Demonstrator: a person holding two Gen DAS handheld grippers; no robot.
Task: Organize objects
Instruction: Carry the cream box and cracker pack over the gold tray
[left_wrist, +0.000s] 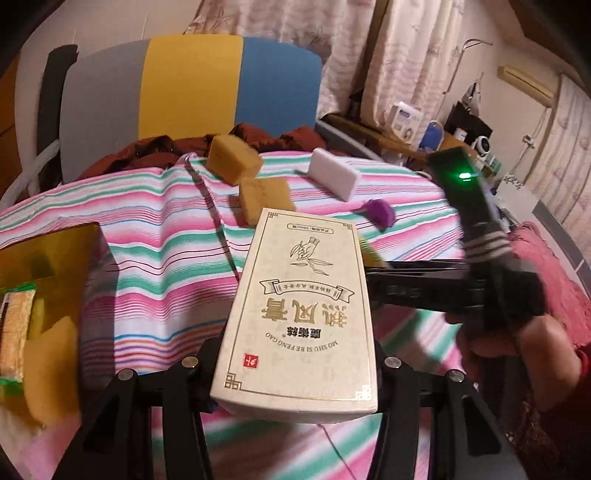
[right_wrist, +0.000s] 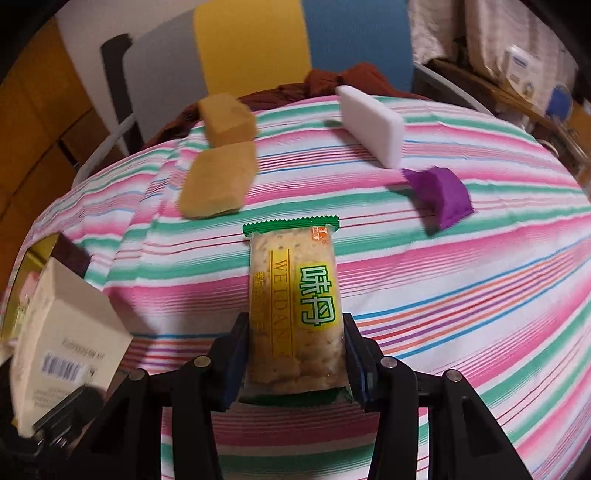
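Note:
A cream box with gold print (left_wrist: 299, 321) is clamped in my left gripper (left_wrist: 295, 369) and held above the striped cloth. It also shows at the lower left of the right wrist view, barcode side up (right_wrist: 70, 343). My right gripper (right_wrist: 295, 325) is shut on a green-edged cracker packet (right_wrist: 295, 306), its blue pads (right_wrist: 236, 350) pressing both long sides. Loose on the cloth lie two yellow sponges (right_wrist: 218, 181) (right_wrist: 227, 118), a white sponge (right_wrist: 371, 122) and a purple piece (right_wrist: 439, 195).
At the left edge stands a gold-walled box (left_wrist: 55, 251) holding another cracker packet (left_wrist: 14, 325) and a yellow sponge (left_wrist: 51, 369). A hand (left_wrist: 517, 343) grips the right tool. Behind the table are a grey, yellow and blue chair back (left_wrist: 192, 85) and brown clothing (left_wrist: 147, 151).

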